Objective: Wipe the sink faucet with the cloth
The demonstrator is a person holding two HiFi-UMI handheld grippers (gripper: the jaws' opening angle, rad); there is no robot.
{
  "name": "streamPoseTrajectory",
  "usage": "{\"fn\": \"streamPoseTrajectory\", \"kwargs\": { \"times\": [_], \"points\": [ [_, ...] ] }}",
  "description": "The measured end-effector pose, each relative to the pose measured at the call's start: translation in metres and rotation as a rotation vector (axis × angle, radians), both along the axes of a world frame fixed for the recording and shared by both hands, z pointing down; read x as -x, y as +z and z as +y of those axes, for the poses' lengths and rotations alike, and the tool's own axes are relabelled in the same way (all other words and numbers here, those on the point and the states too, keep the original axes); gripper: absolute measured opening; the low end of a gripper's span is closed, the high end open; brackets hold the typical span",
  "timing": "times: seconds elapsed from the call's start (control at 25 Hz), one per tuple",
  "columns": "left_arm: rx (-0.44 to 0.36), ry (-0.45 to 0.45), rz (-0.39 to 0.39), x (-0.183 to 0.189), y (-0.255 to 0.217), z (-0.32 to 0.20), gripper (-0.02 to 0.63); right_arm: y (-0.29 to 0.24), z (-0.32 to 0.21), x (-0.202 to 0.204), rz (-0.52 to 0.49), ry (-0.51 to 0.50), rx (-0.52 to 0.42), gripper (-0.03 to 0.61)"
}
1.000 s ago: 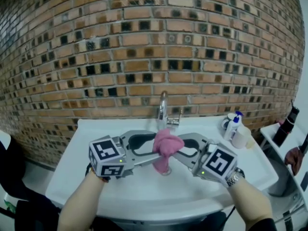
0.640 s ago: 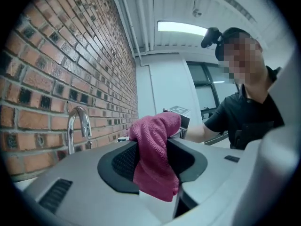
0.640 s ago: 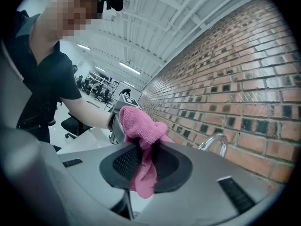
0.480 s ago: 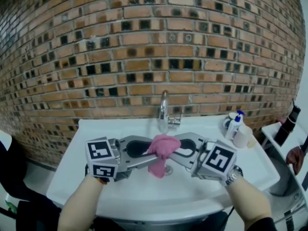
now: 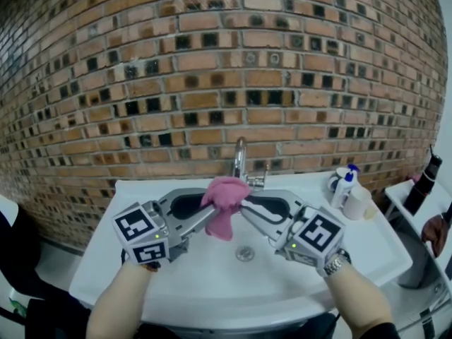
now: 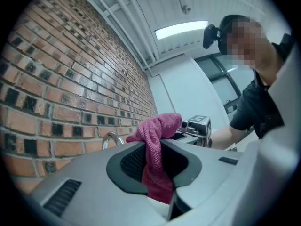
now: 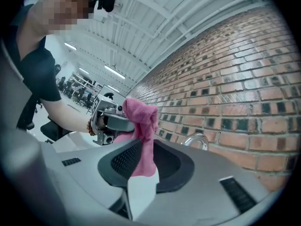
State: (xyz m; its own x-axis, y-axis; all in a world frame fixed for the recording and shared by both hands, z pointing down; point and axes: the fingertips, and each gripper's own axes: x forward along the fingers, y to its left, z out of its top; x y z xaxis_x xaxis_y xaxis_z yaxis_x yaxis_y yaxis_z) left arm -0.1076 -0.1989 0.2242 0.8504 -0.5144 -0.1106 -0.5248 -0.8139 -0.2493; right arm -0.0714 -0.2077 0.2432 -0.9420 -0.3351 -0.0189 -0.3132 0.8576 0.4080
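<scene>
Back wall of red-brown brick dotted with small dark inset squares. Overhead, white ribbed ceiling with one long lit strip lamp. Far right, white ledge bearing a dark bottle.

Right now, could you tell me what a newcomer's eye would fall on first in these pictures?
The pink cloth stands out, bunched above the white sink just in front of the faucet. It is pinched from both sides by the left gripper, whose jaws have just been closing on it, and the right gripper. Behind it, the brick wall fills the upper part of the head view.
</scene>
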Motion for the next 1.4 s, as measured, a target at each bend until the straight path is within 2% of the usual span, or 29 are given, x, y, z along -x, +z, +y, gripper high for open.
{"fn": "streamPoseTrajectory", "kwargs": {
  "times": [0.24,0.36,0.48,0.64,0.8,0.92,1.08,1.24,1.4],
  "points": [
    [-0.067,-0.123,0.038,0.014,-0.026,-0.019,0.078,0.0,-0.028,-0.004,-0.091,0.123,0.059,0.092],
    [-0.107,-0.199,0.018,0.015,-0.034,-0.031,0.078,0.006,-0.041,-0.003,-0.091,0.2,0.051,0.092],
    [-0.125,-0.251,-0.015,0.013,-0.036,-0.043,0.078,0.01,-0.054,-0.005,-0.135,0.247,0.045,0.091],
    [-0.128,-0.283,-0.045,0.008,-0.036,-0.061,0.078,0.019,-0.061,-0.012,-0.127,0.314,0.114,0.086],
    [-0.109,-0.327,-0.065,0.006,-0.032,-0.083,0.078,0.026,-0.061,-0.013,-0.108,0.324,0.137,0.086],
    [-0.097,-0.346,-0.068,0.005,-0.031,-0.097,0.078,0.027,-0.06,-0.009,-0.15,0.294,0.121,0.086],
    [-0.087,-0.353,-0.068,0.002,-0.033,-0.111,0.078,0.029,-0.056,-0.009,-0.136,0.302,0.128,0.086],
    [-0.076,-0.354,-0.049,0.003,-0.038,-0.123,0.078,0.026,-0.058,-0.012,-0.179,0.3,0.134,0.086],
    [-0.069,-0.357,-0.039,0.006,-0.041,-0.134,0.078,0.027,-0.06,-0.013,-0.178,0.308,0.154,0.086]
  ]
}}
